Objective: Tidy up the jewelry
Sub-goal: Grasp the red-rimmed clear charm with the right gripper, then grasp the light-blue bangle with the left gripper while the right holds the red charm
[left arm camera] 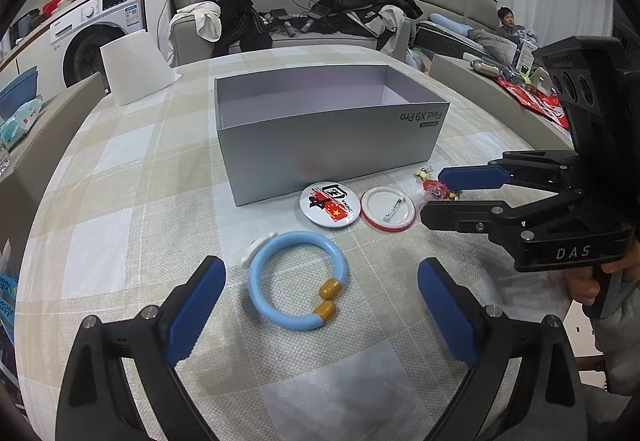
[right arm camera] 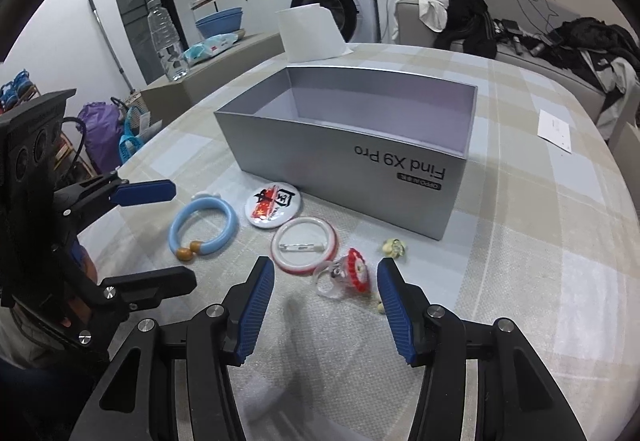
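Left wrist view: left claw point(left arm camera: 322, 283) spread wide, empty, above blue bracelet point(left arm camera: 296, 279) on the surface point(left arm camera: 120, 241). Right claw point(right arm camera: 326, 281) gapes around red ring point(right arm camera: 352, 275), pads clear, near grey box point(right arm camera: 344, 161).

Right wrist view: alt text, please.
The right gripper hangs open over a red ring on a checked tablecloth. Beyond it lie two badges, a blue bracelet and an open grey box; the left gripper is open at the left edge.
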Demonstrator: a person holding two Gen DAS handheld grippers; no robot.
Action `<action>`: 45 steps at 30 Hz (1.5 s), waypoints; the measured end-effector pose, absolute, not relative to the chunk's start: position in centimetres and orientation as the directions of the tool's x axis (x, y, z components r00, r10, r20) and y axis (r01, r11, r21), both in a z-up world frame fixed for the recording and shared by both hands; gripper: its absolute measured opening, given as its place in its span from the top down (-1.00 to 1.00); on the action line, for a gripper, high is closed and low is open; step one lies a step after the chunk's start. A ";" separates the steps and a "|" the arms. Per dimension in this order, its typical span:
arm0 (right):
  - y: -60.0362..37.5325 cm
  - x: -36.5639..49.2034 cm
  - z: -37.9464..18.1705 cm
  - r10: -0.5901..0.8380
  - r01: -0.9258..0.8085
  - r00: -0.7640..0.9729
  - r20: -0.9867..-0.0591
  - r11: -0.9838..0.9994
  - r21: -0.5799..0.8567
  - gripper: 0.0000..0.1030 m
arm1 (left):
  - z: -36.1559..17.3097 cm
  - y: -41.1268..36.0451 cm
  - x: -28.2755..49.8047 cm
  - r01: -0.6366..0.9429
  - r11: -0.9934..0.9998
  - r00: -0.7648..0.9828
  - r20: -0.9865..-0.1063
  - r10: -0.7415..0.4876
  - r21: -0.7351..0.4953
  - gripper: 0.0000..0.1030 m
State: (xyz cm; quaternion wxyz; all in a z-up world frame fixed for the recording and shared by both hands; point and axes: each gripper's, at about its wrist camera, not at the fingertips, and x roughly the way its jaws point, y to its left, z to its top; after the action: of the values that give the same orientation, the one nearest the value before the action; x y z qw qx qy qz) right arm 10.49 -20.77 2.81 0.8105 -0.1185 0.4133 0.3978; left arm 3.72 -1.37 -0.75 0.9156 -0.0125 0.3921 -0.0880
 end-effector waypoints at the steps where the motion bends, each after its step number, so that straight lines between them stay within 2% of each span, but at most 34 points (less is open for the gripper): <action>1: -20.7 10.4 2.9 0.554 -0.747 0.338 -0.761 0.649 0.142 -0.02 | -0.8 -1.4 3.7 0.152 0.984 0.677 -0.716 -0.171 -0.091 -0.83; 4: -20.1 10.1 2.8 0.559 -0.763 0.329 -0.761 0.632 0.135 0.00 | -0.8 -1.4 3.7 0.153 0.984 0.676 -0.716 -0.172 -0.092 -0.83; 7: -19.8 9.9 2.5 0.551 -0.771 0.315 -0.773 0.623 0.129 0.09 | -0.8 -1.4 3.6 0.156 0.984 0.675 -0.717 -0.174 -0.092 -0.83; 18: -19.8 9.3 2.2 0.537 -0.789 0.308 -0.785 0.605 0.104 0.15 | -0.9 -1.5 3.5 0.160 0.983 0.668 -0.723 -0.173 -0.088 -0.83; 24: -19.3 8.6 2.2 0.505 -0.794 0.347 -0.791 0.606 0.039 0.32 | -1.0 -1.4 3.7 0.160 0.984 0.658 -0.734 -0.168 -0.082 -0.83; 26: -19.2 8.6 2.1 0.491 -0.791 0.365 -0.791 0.612 0.015 0.45 | -1.1 -1.4 3.8 0.158 0.984 0.654 -0.738 -0.165 -0.080 -0.83; 29: -19.4 8.6 2.2 0.494 -0.791 0.369 -0.787 0.612 0.013 0.51 | -1.1 -1.4 3.8 0.154 0.985 0.653 -0.740 -0.159 -0.075 -0.83; 31: -19.8 8.7 2.5 0.511 -0.793 0.360 -0.781 0.608 0.032 0.65 | -1.1 -1.5 3.7 0.154 0.986 0.651 -0.743 -0.154 -0.069 -0.83; 38: -21.2 9.1 3.3 0.561 -0.786 0.334 -0.758 0.610 0.105 0.65 | -1.4 -1.8 4.5 0.134 0.990 0.638 -0.761 -0.117 -0.039 -0.81; 40: -21.0 8.9 3.3 0.567 -0.787 0.329 -0.756 0.607 0.113 0.65 | -1.8 -1.8 4.8 0.136 0.990 0.621 -0.775 -0.117 -0.040 -0.33; 41: -20.9 8.9 3.4 0.567 -0.787 0.330 -0.754 0.607 0.112 0.65 | -1.9 -1.6 4.8 0.135 0.990 0.617 -0.778 -0.117 -0.041 -0.28; 43: -20.9 8.8 3.4 0.570 -0.790 0.327 -0.754 0.603 0.113 0.65 | -1.6 -1.6 4.6 0.147 0.988 0.623 -0.772 -0.126 -0.043 0.01; 45: -21.0 8.8 3.4 0.573 -0.792 0.325 -0.752 0.600 0.115 0.65 | -1.3 -1.6 4.3 0.155 0.987 0.625 -0.770 -0.131 -0.042 0.04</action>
State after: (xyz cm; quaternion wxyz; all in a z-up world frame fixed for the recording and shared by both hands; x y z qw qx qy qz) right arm 8.80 -20.95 3.35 0.8022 -0.1379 0.3957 0.4254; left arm 4.29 -1.61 -1.32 0.9013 0.0142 0.4257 -0.0793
